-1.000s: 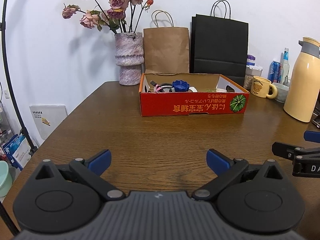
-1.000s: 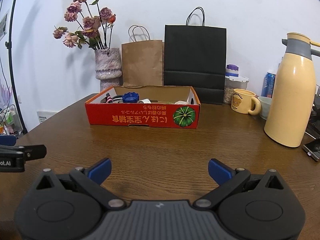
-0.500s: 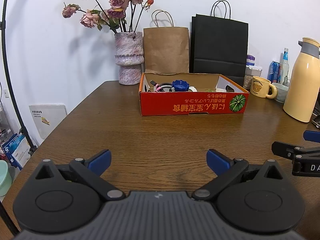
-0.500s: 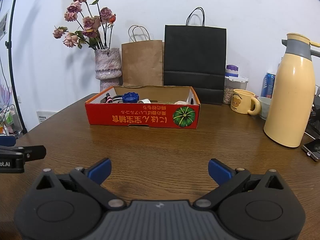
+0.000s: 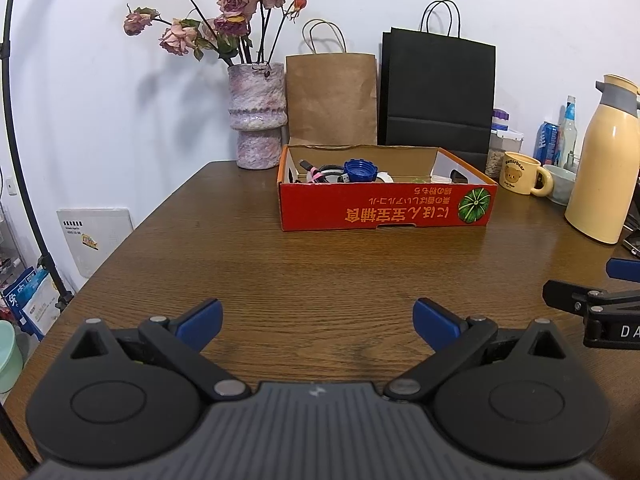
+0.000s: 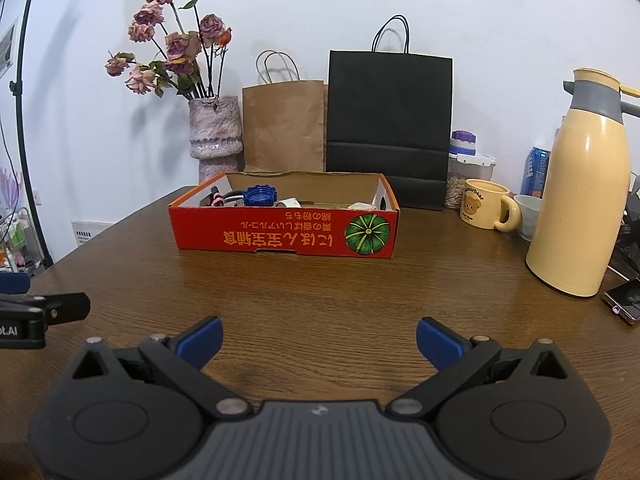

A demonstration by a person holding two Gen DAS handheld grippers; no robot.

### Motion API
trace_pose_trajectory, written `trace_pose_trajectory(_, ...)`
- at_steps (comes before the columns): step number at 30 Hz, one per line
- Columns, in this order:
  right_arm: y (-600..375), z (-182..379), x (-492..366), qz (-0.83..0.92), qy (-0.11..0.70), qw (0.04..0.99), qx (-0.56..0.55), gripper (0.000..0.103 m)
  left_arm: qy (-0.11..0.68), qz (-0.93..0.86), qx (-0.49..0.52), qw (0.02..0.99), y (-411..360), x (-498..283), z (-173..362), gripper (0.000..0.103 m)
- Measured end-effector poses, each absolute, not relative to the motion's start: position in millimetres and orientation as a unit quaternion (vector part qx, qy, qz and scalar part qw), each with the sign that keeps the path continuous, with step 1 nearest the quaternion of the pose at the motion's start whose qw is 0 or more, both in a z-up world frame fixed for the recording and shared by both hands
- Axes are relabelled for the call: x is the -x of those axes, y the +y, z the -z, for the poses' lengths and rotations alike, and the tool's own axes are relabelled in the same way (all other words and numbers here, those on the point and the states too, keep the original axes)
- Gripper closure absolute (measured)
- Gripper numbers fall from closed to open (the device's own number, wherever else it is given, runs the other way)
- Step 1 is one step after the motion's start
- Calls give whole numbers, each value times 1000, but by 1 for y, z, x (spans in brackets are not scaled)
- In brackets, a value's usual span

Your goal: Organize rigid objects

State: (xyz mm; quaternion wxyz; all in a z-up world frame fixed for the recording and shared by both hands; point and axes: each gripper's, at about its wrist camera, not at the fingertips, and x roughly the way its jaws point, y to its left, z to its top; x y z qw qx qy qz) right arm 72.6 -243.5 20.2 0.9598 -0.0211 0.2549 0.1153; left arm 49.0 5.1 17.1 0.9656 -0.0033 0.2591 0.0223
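A red cardboard box (image 5: 384,208) (image 6: 280,236) stands on the brown wooden table (image 5: 320,264) ahead of both grippers. It holds a blue ridged cap (image 5: 359,169) (image 6: 259,195), a pink-and-black item (image 5: 314,174), a white piece (image 6: 289,202) and other small things. My left gripper (image 5: 318,320) is open and empty, low over the near table. My right gripper (image 6: 319,338) is open and empty, also near the front. Each gripper shows at the edge of the other's view.
Behind the box stand a vase of dried roses (image 5: 256,124), a brown paper bag (image 5: 332,100) and a black paper bag (image 5: 438,96). At the right are a cream thermos (image 6: 580,208), a bear mug (image 6: 486,209), a bowl, a jar and cans.
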Motion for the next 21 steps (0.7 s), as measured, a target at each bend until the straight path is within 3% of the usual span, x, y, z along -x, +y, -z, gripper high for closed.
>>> trace_pose_trajectory(21, -242, -17, -74, -114, 258, 959, 22, 0, 263, -27, 0, 964, 9, -49, -14, 0)
